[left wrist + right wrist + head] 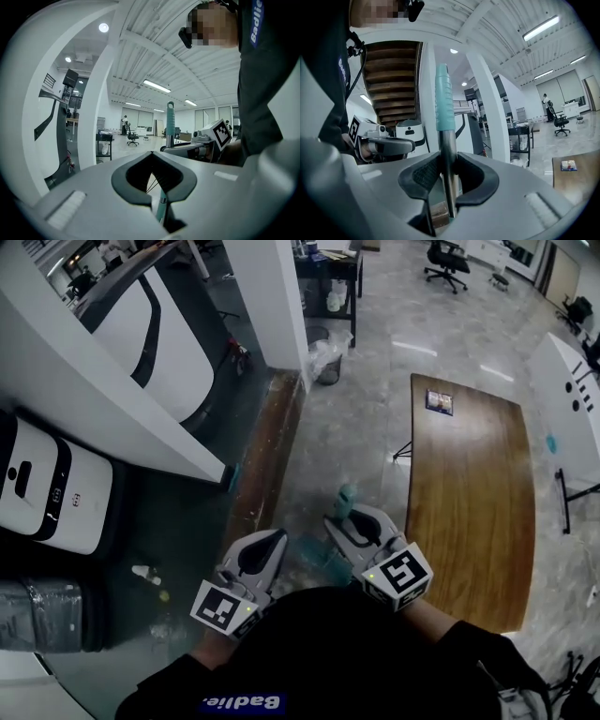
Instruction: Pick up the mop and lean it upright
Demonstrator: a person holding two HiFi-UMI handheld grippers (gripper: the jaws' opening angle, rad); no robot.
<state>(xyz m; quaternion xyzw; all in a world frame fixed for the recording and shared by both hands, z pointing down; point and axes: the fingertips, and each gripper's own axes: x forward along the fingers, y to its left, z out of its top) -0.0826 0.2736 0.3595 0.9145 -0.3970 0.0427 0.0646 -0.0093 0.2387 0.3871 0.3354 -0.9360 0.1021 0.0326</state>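
One mop [443, 101] and two hand-held grippers are in view. The mop stands upright close in front of the person, with a teal grip topping a bare metal shaft. The right gripper [447, 161] has its jaws clamped tight on that shaft just below the teal grip. The left gripper [151, 155] is just beside it on the person's left, apart from the mop. Its jaws meet at the tips around a small diamond-shaped hollow with nothing clamped in it, and the shaft shows only beyond them. Seen from the head, one long wooden surface [469, 521] runs along the right and carries one small dark flat item [439, 401] near its far end. Farther right is one white surface [572, 390]. Ahead and to the left rises one white column [272, 296], with one worn wooden strip [267, 456] on the floor below it. Two white machines with black trim stand on the left, a nearer one [37, 484] and a larger one [159, 324] behind a slanting white wall. Past the column are one black cart [330, 273] and one bin [326, 357] lined with a clear bag. Two black office chairs [445, 261] [577, 310] stand far off on the pale floor, and one person [124, 123] stands far down the hall. The wearer's dark torso [356, 662] fills the bottom of the head view and hides the mop's lower end. A blurred teal shape [319, 559] between the grippers is too unclear to identify.
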